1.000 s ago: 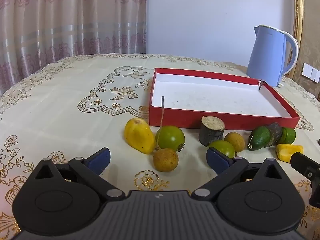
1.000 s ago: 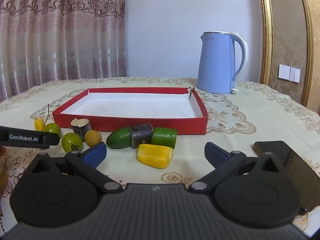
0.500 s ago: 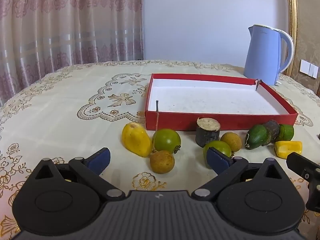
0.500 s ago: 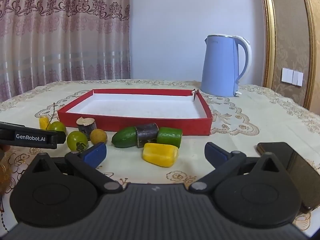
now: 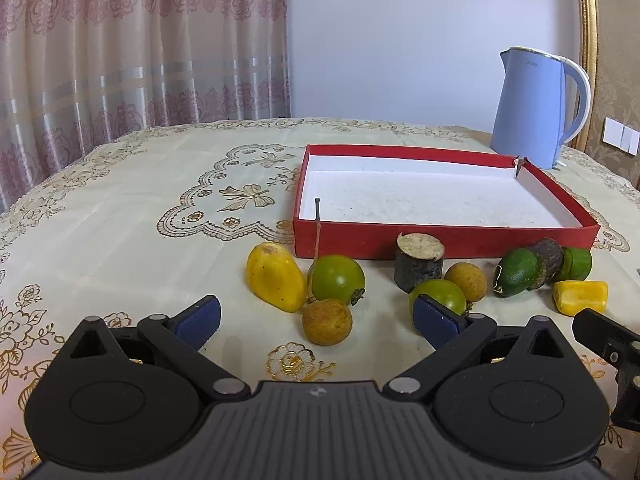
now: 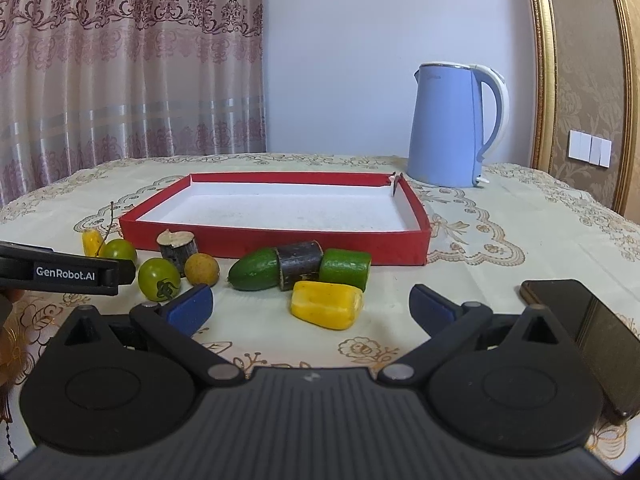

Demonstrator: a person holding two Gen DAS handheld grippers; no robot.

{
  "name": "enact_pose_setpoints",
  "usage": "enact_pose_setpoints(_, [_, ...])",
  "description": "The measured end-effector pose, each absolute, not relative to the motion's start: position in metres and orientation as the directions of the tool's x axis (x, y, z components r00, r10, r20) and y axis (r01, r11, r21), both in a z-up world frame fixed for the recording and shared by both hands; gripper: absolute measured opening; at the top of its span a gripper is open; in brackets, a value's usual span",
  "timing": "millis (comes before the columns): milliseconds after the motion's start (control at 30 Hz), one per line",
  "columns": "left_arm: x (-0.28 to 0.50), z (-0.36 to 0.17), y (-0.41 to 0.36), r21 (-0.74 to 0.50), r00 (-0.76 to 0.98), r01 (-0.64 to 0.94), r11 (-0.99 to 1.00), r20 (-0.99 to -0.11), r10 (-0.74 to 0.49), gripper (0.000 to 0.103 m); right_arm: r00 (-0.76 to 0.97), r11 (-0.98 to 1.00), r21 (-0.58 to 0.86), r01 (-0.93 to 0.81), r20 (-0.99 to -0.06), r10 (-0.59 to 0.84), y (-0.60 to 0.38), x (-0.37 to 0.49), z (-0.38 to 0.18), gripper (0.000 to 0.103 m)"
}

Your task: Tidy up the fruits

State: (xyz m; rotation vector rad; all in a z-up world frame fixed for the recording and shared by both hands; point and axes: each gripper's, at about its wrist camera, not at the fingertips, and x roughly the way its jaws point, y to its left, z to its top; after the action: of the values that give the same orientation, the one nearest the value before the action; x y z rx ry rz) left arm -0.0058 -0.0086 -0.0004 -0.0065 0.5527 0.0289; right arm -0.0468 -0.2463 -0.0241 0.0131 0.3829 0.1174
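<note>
A red tray [image 5: 444,236] [image 6: 276,242] with a white floor stands empty on the cloth. Along its near wall lie a yellow fruit piece [image 5: 274,277], two green round fruits [image 5: 338,279] [image 5: 438,294], two brown longans [image 5: 327,322] [image 5: 466,276], a dark cane stump [image 5: 419,261], a green avocado-like fruit [image 6: 254,269], a dark cylinder [image 6: 300,265], a green chunk [image 6: 346,267] and a yellow block [image 6: 326,310]. My left gripper [image 5: 316,318] is open just before the nearer longan. My right gripper [image 6: 310,305] is open around the yellow block.
A blue kettle [image 5: 536,106] [image 6: 456,124] stands behind the tray's right corner. A dark phone [image 6: 584,332] lies at the right of the right gripper. The left tool's side [image 6: 60,274] juts in from the left. Curtains hang behind the round table.
Both cameras have drawn back and tilted up slightly, so the fruits and tray sit a little lower and farther. Nothing has been gripped; both grippers stay open.
</note>
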Motion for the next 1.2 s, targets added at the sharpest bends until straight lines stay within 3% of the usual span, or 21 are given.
enact_pose_setpoints(1200, [-0.0053,-0.0004,-0.0103,0.006,0.846,-0.031,1.000,-0.532,0.029,0.103,0.922,0.993,0.038,-0.112,-0.368,0.117,-0.2466,-0.0476,-0.0243,0.103])
